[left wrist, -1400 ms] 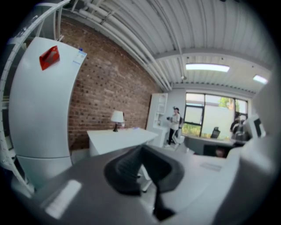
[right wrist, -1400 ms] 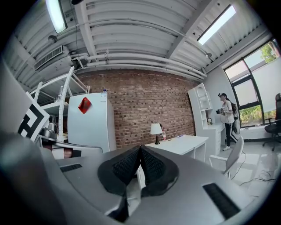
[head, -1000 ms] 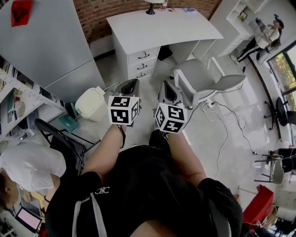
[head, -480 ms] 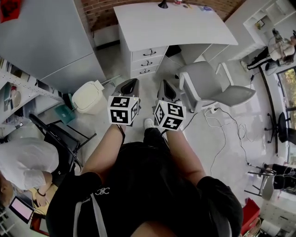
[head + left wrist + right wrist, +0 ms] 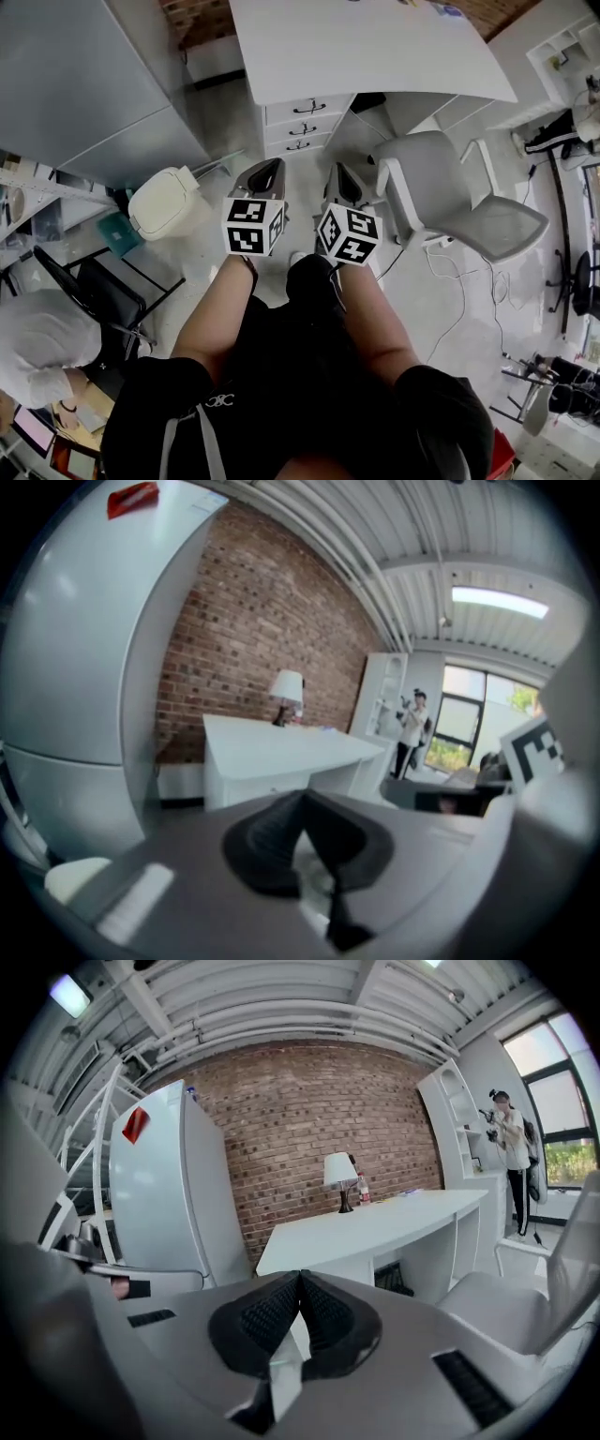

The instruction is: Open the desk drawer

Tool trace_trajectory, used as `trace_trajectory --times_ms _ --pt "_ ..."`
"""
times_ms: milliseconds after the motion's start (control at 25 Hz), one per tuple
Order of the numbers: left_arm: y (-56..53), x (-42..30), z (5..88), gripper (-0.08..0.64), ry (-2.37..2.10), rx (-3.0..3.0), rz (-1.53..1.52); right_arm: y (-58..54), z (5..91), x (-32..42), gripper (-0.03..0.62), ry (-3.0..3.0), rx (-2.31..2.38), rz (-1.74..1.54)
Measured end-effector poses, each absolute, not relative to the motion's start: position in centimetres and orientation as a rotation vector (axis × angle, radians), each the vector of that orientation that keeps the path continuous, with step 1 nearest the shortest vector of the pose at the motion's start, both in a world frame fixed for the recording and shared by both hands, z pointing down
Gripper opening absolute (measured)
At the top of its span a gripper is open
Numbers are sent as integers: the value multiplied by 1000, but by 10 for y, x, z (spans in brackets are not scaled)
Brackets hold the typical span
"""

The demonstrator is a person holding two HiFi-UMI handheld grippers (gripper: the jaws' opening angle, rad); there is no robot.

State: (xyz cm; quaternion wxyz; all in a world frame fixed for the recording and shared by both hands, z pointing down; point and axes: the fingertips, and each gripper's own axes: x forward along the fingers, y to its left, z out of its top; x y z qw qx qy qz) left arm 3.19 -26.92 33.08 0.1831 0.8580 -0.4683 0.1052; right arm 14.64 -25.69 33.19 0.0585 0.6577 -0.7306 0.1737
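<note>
Head view is cutting the white desk (image 5: 375, 47) off at the picture's top, so its far edge is falling out of frame; the right gripper view is showing that edge against a rough brick wall (image 5: 309, 1110), with a shaded lamp (image 5: 339, 1174) standing on it. The drawer stack (image 5: 302, 127) is sitting under the desk's left end, three flat white fronts all lying flush and closed, each carrying a small dark handle too tiny to make out in shape. The left gripper (image 5: 267, 171) and right gripper (image 5: 339, 178) are hanging side by side over the pale floor, well apart from the drawers, and their black-and-white marker cubes are hiding the hands behind them. In both gripper views the ribbed black pads are pressing together at the tips with nothing between them (the left gripper view is blurred, yet the meeting tips are showing). A grey moulded chair (image 5: 450, 197) is standing by the desk's right end, and a rounded cream bin (image 5: 164, 202) is sitting beside a smooth grey cabinet (image 5: 84, 84). A seated person (image 5: 37, 342) is partly cropped at the lower left.
</note>
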Motion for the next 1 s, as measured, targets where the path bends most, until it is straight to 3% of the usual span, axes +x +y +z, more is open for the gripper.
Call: trace_trajectory --times_ms 560,760,1000 --pt "-343 31 632 0 -1357 2422 241 -371 645 174 -2 -2345 2069 1064" --pt "-344 17 695 -1 -1395 2428 226 -409 740 186 -2 -2359 2062 1546" --pt "-343 -6 734 -1 -1459 2390 237 -443 813 203 0 -2338 2053 1705"
